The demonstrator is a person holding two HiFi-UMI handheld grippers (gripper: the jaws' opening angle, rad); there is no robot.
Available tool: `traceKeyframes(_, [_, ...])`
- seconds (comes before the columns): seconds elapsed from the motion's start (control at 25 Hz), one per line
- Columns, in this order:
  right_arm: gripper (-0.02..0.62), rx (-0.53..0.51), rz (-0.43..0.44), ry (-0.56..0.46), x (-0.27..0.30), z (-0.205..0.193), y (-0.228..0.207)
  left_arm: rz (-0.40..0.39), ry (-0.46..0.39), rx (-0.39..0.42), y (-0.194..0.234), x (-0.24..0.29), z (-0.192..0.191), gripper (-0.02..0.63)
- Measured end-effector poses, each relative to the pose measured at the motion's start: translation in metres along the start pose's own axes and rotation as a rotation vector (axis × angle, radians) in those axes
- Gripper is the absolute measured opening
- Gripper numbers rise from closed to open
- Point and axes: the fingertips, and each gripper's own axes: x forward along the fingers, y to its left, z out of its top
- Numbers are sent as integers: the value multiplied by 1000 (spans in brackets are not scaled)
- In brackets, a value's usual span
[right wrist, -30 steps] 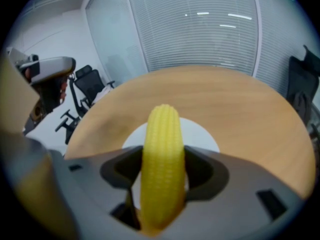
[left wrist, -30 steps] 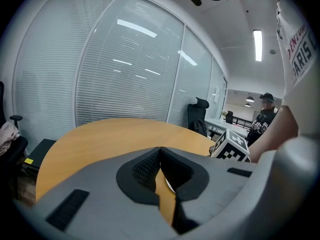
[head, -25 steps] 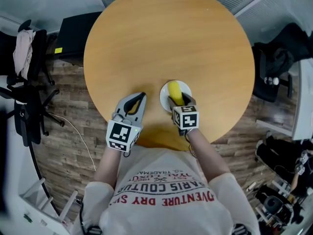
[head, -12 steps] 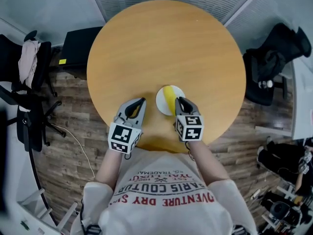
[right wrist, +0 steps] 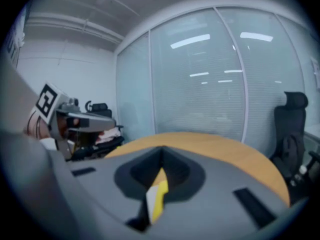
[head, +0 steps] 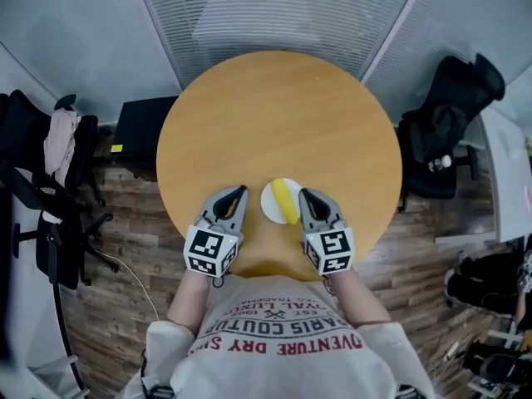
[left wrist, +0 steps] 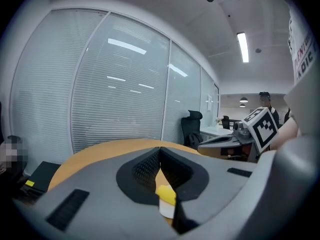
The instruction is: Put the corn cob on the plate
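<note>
Lying across the plate point(head: 269, 201), the corn cob point(head: 287, 203) looks light, stiff and apt to roll, so I judge it best pinched at its middle. Just right of the plate, my right gripper point(head: 305, 194) has just been closing its jaws on nothing. Just left of the plate, my left gripper point(head: 239, 192) has its jaws together, empty.

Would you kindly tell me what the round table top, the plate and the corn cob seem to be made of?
Table top: wood or wood-look laminate, matte light brown, evenly coloured. Plate: smooth plain white, ceramic or plastic; unclear. Corn cob: even bright yellow, real or a plastic toy; too small to tell.
</note>
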Motion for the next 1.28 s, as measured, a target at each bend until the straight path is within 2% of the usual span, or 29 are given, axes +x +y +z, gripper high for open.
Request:
traceKeyframes(0.2, [29,-103,28,-95,-14,40,12,-11,-78,40,-7,-5,39,34])
traceKeyframes(0.4, [28,-98,33,-158,-21,67,23,-28,-129,70,-8,-15,60,34])
traceKeyframes(0.64, [28,-59,26,-160,-28,70,21,-37,-140,78,-9,-22,65,34])
traceKeyframes(1.28, [28,-65,5,-162,-26,74,25,-15,-144,44,7,-28,61,34])
